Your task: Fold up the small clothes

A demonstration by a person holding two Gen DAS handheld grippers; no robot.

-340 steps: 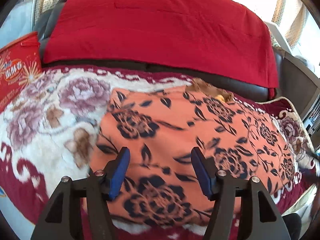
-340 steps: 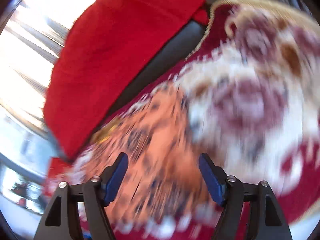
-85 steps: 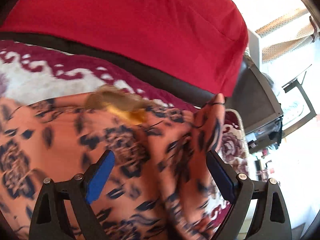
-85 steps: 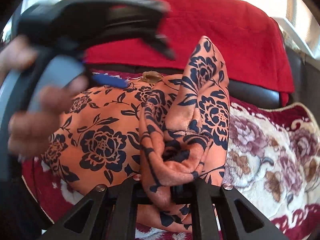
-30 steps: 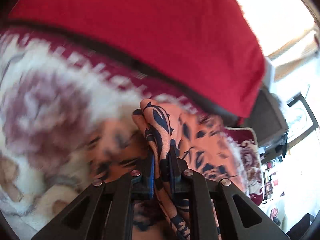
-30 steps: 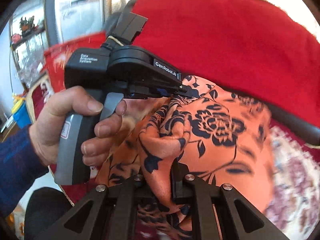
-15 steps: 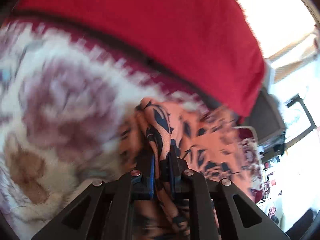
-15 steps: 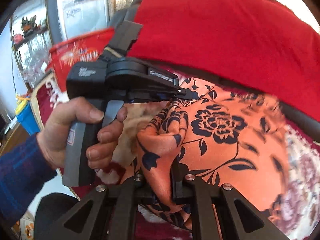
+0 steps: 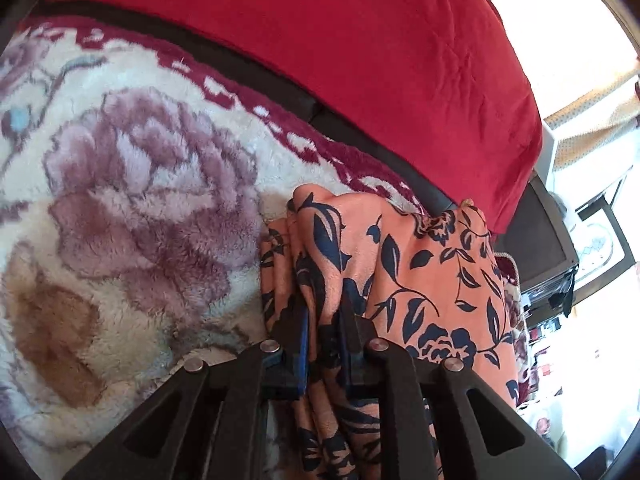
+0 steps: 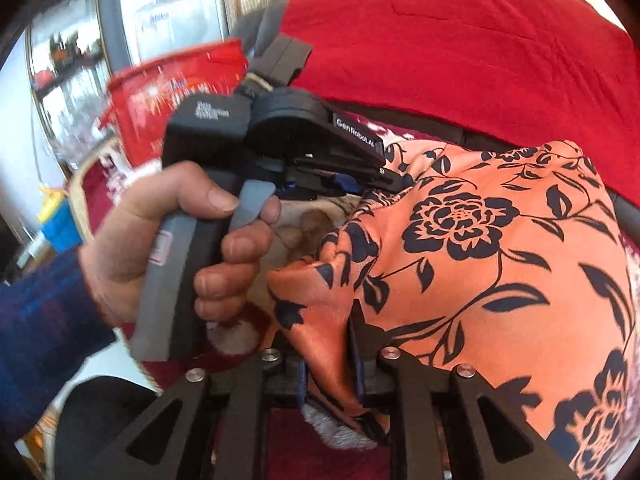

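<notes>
An orange garment with a dark blue flower print (image 9: 432, 280) lies on a fluffy floral blanket (image 9: 120, 216). My left gripper (image 9: 324, 344) is shut on a bunched edge of the garment, low over the blanket. My right gripper (image 10: 330, 364) is shut on another folded edge of the same garment (image 10: 500, 264), which spreads to the right. In the right wrist view the left gripper (image 10: 372, 180) shows with a hand (image 10: 180, 248) on its handle, its tip at the garment's far edge.
A red cover (image 9: 360, 48) drapes the dark sofa back (image 9: 248, 64) behind the blanket. A red printed bag (image 10: 168, 96) stands at the left end. A dark cabinet (image 9: 540, 232) and window light are at the right.
Both grippers, still shut on the garment, have carried its edge further left across the blanket. The garment now lies more spread to the right.
</notes>
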